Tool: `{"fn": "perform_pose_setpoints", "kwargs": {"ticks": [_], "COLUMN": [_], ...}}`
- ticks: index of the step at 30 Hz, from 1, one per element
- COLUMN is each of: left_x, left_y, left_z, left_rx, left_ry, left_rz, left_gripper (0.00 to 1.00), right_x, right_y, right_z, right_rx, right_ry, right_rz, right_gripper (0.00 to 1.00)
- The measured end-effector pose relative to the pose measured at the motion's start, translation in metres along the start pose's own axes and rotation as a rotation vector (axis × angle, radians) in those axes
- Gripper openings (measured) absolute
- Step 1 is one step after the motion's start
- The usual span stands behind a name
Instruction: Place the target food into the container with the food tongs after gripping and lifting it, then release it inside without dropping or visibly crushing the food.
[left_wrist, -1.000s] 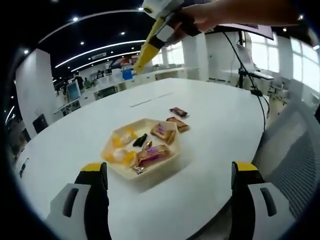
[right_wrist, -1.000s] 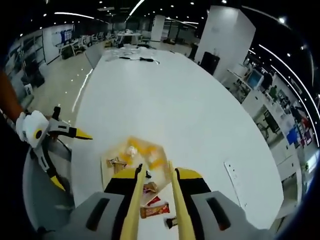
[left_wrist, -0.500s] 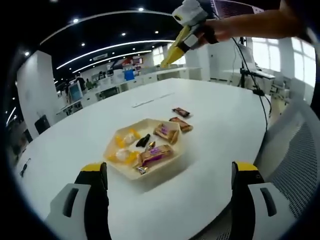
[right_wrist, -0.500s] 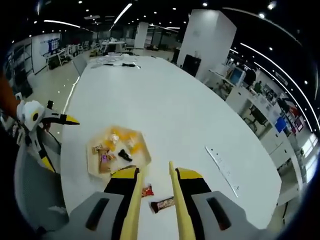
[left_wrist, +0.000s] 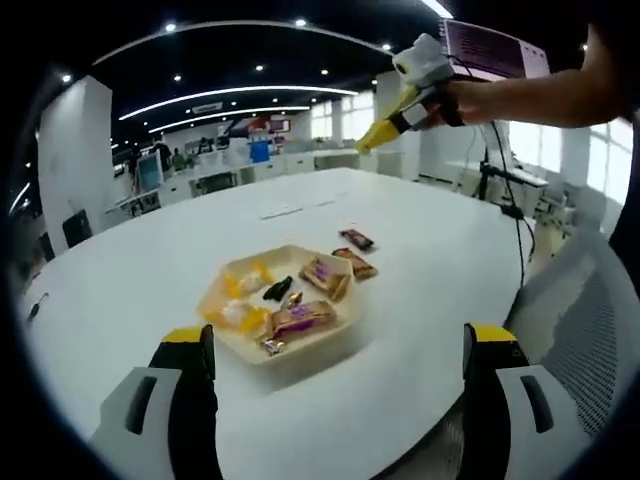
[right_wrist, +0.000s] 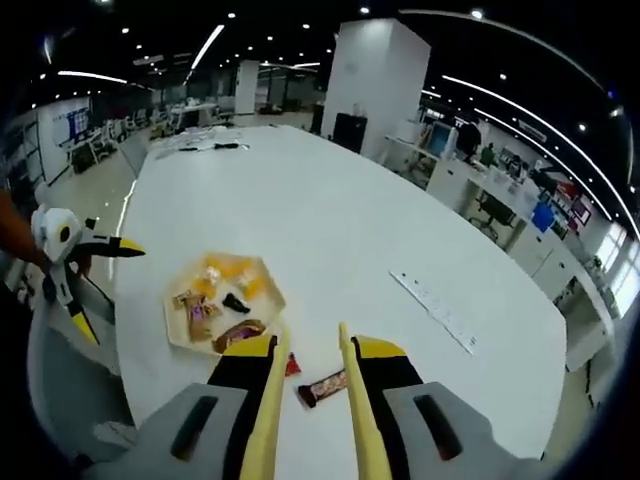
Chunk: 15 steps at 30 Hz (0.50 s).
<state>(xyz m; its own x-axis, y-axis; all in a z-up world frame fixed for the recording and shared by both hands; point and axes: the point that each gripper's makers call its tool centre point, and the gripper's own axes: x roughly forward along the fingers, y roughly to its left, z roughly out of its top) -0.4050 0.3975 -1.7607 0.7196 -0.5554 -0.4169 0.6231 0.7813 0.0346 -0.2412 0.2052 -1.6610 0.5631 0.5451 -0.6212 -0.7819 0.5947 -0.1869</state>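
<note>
A hexagonal cream tray (left_wrist: 296, 352) holding several wrapped snacks sits on the white table (left_wrist: 440, 270). Two wrapped bars, a dark one (left_wrist: 357, 239) and a brown one (left_wrist: 355, 264), lie on the table just beyond it. My left gripper (left_wrist: 340, 395) stands wide open in front of the tray, holding nothing. High at the upper right a hand holds my right gripper (left_wrist: 418, 66), shut on yellow food tongs (left_wrist: 378, 133). In the right gripper view the tongs (right_wrist: 268, 400) have their arms apart with nothing between them, above a brown bar (right_wrist: 322, 387) and a red one (right_wrist: 291, 365), beside the tray (right_wrist: 170, 312).
A grey mesh chair (left_wrist: 590, 340) stands at the table's near right edge. A cable stand (left_wrist: 492, 150) rises behind the table. Small items (right_wrist: 432, 310) lie farther along the table (right_wrist: 300, 190). My left gripper (right_wrist: 100, 285) shows at the far left.
The right gripper with the tongs has moved right and farther back from the tray, from over the tray to over the two loose bars. The left gripper has stayed open.
</note>
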Motion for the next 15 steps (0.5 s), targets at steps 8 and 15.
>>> {"fn": "perform_pose_setpoints", "kwargs": {"ticks": [8,15], "left_x": [0.001,-0.001], "left_y": [-0.004,-0.014], "left_z": [-0.004,0.001], "left_rx": [-0.033,-0.046], "left_ry": [0.012,0.01], "left_rz": [-0.028,-0.079], "left_gripper": [0.99,0.99], "right_x": [0.0,-0.005], "right_y": [-0.002,-0.008], "right_z": [-0.009,-0.023], "right_rx": [0.066,0.118], "right_ry": [-0.013,-0.029], "right_rz": [-0.066,-0.115], "right_gripper": [0.28,0.28]}}
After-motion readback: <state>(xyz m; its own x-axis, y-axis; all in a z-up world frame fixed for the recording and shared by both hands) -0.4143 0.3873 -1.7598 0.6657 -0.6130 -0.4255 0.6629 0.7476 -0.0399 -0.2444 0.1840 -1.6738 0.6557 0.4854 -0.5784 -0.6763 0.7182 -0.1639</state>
